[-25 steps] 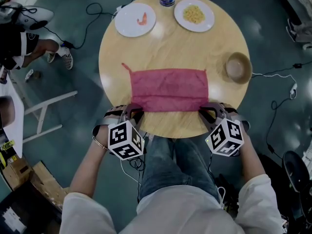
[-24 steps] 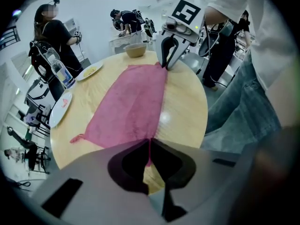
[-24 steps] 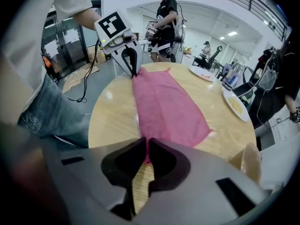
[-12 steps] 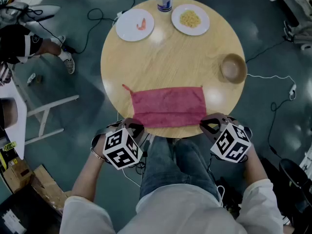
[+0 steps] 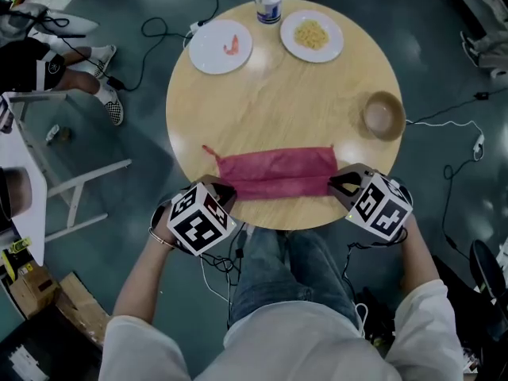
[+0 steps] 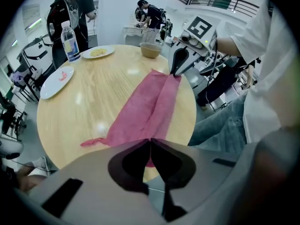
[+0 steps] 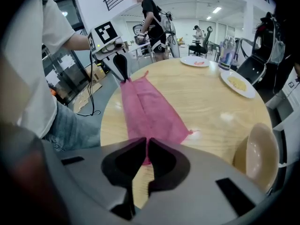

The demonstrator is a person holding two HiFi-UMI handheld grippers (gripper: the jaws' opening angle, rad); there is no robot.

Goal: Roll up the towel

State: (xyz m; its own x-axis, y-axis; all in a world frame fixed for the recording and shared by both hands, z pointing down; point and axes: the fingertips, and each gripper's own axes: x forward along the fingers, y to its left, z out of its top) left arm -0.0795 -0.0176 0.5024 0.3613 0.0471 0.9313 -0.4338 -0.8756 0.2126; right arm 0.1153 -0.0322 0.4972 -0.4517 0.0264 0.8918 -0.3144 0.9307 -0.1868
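One plate (image 5: 205, 54) with pink morsel (image 5: 231, 44), another plate (image 5: 332, 48) with yellow food (image 5: 311, 32)

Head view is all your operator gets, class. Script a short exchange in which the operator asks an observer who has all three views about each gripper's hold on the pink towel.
Operator: From above I can't see the tips. Does the left gripper have the pink towel?
Observer: Yes. The left gripper view shows its jaws together, pinching one end of the towel.
Operator: And the right gripper?
Observer: The same. The right gripper view shows its jaws together on the towel's other end.
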